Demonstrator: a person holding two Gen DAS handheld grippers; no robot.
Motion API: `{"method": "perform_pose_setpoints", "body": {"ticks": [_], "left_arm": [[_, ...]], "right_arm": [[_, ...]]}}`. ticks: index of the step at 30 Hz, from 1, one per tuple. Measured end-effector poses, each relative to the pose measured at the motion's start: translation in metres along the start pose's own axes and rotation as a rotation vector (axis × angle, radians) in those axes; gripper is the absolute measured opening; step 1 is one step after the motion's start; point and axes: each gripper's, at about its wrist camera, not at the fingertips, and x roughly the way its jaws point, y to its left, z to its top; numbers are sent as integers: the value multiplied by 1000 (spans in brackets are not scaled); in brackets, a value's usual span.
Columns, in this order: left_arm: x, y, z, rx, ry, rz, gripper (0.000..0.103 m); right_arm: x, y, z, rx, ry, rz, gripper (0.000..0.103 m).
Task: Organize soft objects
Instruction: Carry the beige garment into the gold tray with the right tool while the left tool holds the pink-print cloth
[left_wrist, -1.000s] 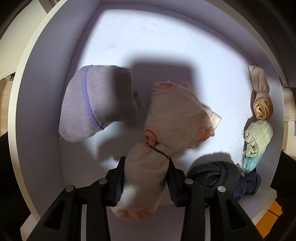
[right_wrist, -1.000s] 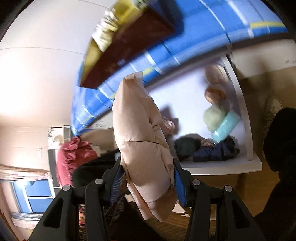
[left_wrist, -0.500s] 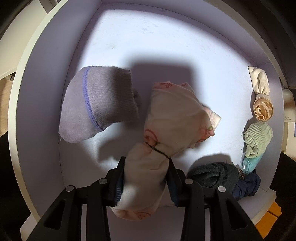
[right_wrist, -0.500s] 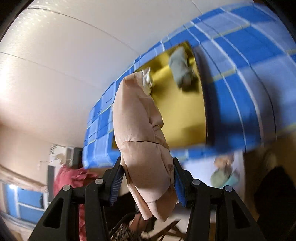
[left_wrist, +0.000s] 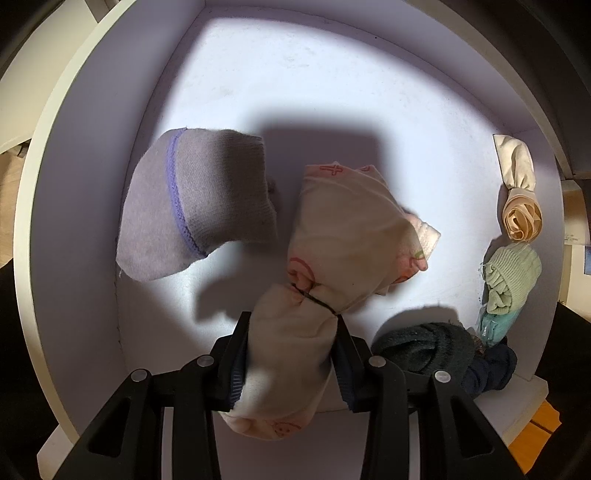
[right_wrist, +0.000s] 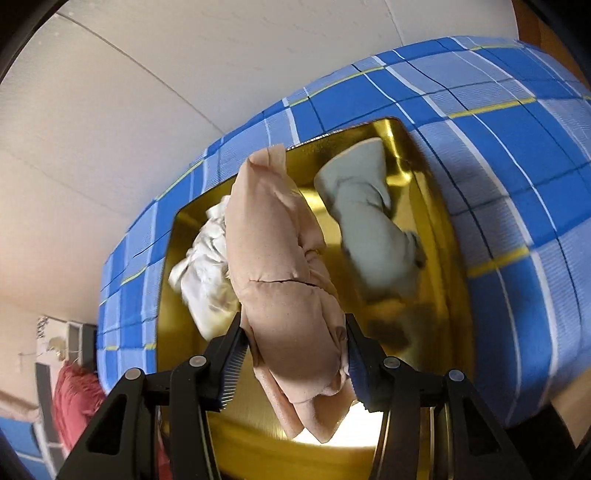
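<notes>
While both claws are loaded, I note why each thing sits where it does.

Left claw (left_wrist: 291, 354): clenched on the cream printed bundle (left_wrist: 332, 251), gripped below its dark tie so the roll cannot unwind; I point it steeply down into the white drawer (left_wrist: 74, 221).
Drawer layout: a lilac sock (left_wrist: 195, 206) lies just beside my bundle; a peach roll (left_wrist: 521, 218), a pale green roll (left_wrist: 511, 277) and dark rolls (left_wrist: 436, 350) line the right wall, probably to keep the middle free for new pieces.
Right claw (right_wrist: 295, 354): clenched on a peach cloth roll (right_wrist: 280, 266), pinched at its lower end, the rest standing out along the fingers.
Source: a gold tray (right_wrist: 436, 236) on the blue plaid bed (right_wrist: 517, 166), with a white cloth (right_wrist: 207, 273) and a grey-green sock (right_wrist: 373, 229) lying in it, unsorted.
Judgement: the tray is the pickup point and the drawer the destination.
Risk: loose ends may snag on release.
</notes>
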Motion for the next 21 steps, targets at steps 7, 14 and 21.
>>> {"method": "perform_pose_setpoints", "body": {"ticks": [7, 14, 21], "left_arm": [[1, 1, 1, -9, 3, -9, 40], [1, 0, 1, -5, 3, -1, 40], [2, -1, 0, -6, -1, 0, 40]], "right_arm": [[35, 20, 18, -39, -36, -45, 59], [8, 22, 11, -148, -129, -30, 75], [-26, 5, -13, -200, -127, -21, 76]]}}
